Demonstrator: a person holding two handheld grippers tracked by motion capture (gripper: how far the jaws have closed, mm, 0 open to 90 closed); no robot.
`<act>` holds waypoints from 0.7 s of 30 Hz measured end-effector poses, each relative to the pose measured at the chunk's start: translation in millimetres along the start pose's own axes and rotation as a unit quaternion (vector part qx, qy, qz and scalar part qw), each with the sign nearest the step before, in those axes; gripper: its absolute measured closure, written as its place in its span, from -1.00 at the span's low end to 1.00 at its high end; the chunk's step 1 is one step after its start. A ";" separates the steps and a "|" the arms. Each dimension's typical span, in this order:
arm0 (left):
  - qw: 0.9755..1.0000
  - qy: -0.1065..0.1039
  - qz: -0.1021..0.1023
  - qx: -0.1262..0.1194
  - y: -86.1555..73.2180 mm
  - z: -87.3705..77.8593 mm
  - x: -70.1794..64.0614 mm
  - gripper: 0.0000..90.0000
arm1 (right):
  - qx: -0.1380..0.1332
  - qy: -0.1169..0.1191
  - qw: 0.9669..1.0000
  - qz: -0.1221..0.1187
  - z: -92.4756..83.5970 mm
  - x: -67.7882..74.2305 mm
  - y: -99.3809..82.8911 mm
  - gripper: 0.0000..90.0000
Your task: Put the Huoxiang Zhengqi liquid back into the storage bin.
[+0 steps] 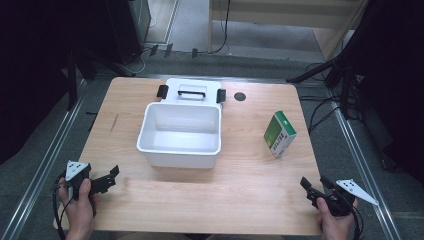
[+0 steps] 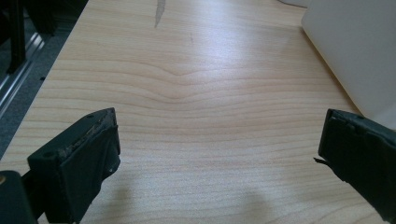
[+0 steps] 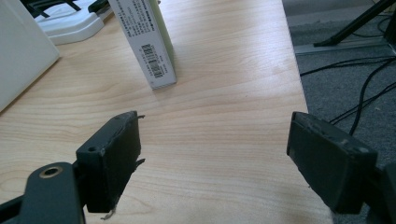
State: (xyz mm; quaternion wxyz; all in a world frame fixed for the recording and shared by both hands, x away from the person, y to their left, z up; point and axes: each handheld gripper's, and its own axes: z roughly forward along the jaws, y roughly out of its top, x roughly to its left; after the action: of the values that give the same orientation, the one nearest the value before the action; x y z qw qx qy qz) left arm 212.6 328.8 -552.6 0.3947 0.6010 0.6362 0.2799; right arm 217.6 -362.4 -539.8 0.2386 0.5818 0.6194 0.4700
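Nothing started: green-white carton (image 1: 280, 134) stands upright on tabletop (image 1: 240, 200), right of the empty white bin (image 1: 180, 135), lid (image 1: 192, 90) behind it. Left gripper (image 1: 111, 176) and right gripper (image 1: 306, 186) fingers released, empty, at near edge.

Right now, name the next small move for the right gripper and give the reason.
Probably ease the right gripper forward toward the green and white carton. Its jaws stand open with nothing between them, and the carton stands upright on the table, apart from the open white bin. It is the nearest loose thing ahead of that gripper.
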 end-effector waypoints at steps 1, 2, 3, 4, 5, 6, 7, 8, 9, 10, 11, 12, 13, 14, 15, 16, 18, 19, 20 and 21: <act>1.000 0.001 0.002 0.001 0.1 0.3 -0.1 -1.00 | -0.001 -0.001 1.000 0.000 -0.2 -0.1 0.0 -0.61; 1.000 0.001 0.002 0.001 0.1 0.3 -0.1 -1.00 | -0.001 -0.001 1.000 0.000 -0.2 -0.1 0.0 -0.61; 1.000 0.001 0.003 0.001 0.0 0.2 -0.3 -1.00 | 0.000 -0.002 1.000 -0.001 -0.3 0.2 -0.3 -0.61; 1.000 0.001 0.003 0.001 0.0 0.2 -0.3 -1.00 | 0.000 -0.002 1.000 -0.001 -0.3 0.2 -0.3 -0.61; 1.000 0.000 0.003 0.001 0.0 0.0 -0.1 -1.00 | 0.001 0.000 1.000 -0.003 -0.8 0.7 0.1 -0.60; 1.000 -0.001 0.003 0.001 0.0 -0.2 0.0 -1.00 | 0.000 -0.001 1.000 -0.003 -1.2 0.6 0.3 -0.58; 1.000 0.000 0.001 0.001 0.0 0.1 0.0 -1.00 | 0.000 -0.003 1.000 -0.004 -1.5 0.3 0.7 -0.55; 1.000 -0.001 0.001 0.001 0.0 0.3 -0.1 -1.00 | 0.001 -0.005 1.000 -0.004 -1.6 0.1 1.3 -0.54; 1.000 -0.001 0.001 0.001 0.0 0.4 -0.1 -1.00 | 0.003 -0.006 1.000 -0.005 -1.4 0.3 1.8 -0.52; 1.000 -0.001 0.002 0.002 0.1 0.3 -0.1 -1.00 | 0.006 -0.007 1.000 -0.010 -0.9 0.4 2.5 -0.49; 1.000 -0.001 0.002 0.001 0.1 0.2 0.0 -1.00 | 0.011 -0.007 1.000 -0.013 -0.1 1.0 3.0 -0.49; 1.000 -0.002 0.002 0.001 0.0 0.2 0.1 -1.00 | 0.014 -0.007 1.000 -0.017 0.5 1.8 3.6 -0.49; 1.000 -0.002 0.000 0.001 0.0 0.2 0.1 -1.00 | 0.018 -0.008 1.000 -0.023 0.8 3.0 4.3 -0.49; 1.000 -0.002 0.000 0.001 0.0 0.2 0.1 -1.00 | 0.021 -0.009 0.999 -0.029 1.3 5.0 5.1 -0.49; 1.000 -0.002 0.000 0.000 0.0 0.1 0.1 -1.00 | 0.025 -0.006 0.999 -0.040 1.9 7.8 6.4 -0.49; 1.000 -0.002 -0.001 -0.001 -0.1 0.0 0.0 -1.00 | 0.025 -0.006 0.999 -0.040 1.9 7.8 6.4 -0.49; 1.000 -0.003 0.003 0.003 -0.1 -0.3 0.2 -1.00 | 0.037 -0.003 0.997 -0.067 3.3 15.1 10.8 -0.48; 1.000 -0.003 0.003 0.003 -0.1 -0.3 0.2 -1.00 | 0.037 -0.003 0.997 -0.067 3.3 15.1 10.8 -0.48; 1.000 -0.003 0.002 0.003 0.0 -0.1 0.1 -1.00 | 0.041 -0.009 0.996 -0.084 3.9 19.6 13.6 -0.46; 1.000 -0.004 0.001 0.001 0.0 0.2 0.0 -1.00 | 0.043 -0.013 0.995 -0.087 4.0 20.5 15.0 -0.46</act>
State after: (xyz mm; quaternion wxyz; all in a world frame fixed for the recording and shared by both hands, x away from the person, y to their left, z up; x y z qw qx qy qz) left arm 212.8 328.8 -552.7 0.3963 0.6032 0.6344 0.2768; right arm 224.1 -343.6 -523.6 0.2619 0.5416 0.6839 0.4128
